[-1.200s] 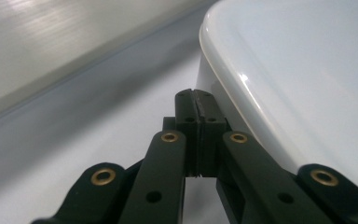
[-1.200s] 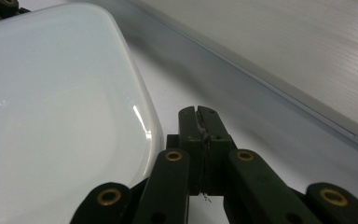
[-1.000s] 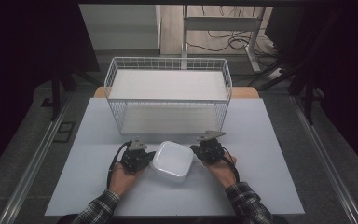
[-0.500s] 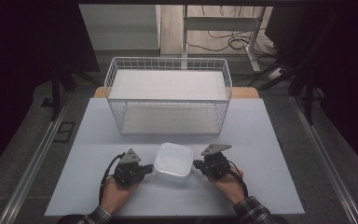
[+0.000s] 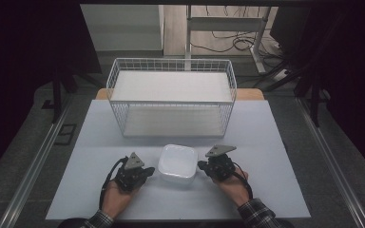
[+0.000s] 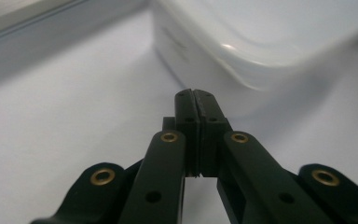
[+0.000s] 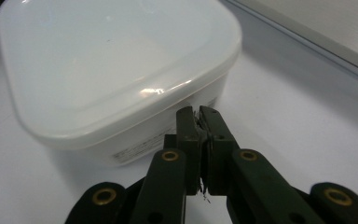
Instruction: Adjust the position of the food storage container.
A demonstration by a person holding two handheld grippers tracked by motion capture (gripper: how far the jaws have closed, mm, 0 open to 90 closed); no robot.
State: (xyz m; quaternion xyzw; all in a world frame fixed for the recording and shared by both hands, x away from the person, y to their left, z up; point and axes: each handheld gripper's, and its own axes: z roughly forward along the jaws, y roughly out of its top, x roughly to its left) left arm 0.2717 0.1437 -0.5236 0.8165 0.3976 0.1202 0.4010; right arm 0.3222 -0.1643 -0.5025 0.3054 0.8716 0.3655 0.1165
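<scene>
White table, two things on it

The table (image 5: 266, 142) carries a white wire basket (image 5: 171, 97) at its far side and a white lidded plastic box (image 5: 177, 162) near the front edge, just in front of the basket.

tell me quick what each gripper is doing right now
left gripper: shut, empty, just short of the white container.
right gripper: shut, empty, tips at the container's side.
</scene>
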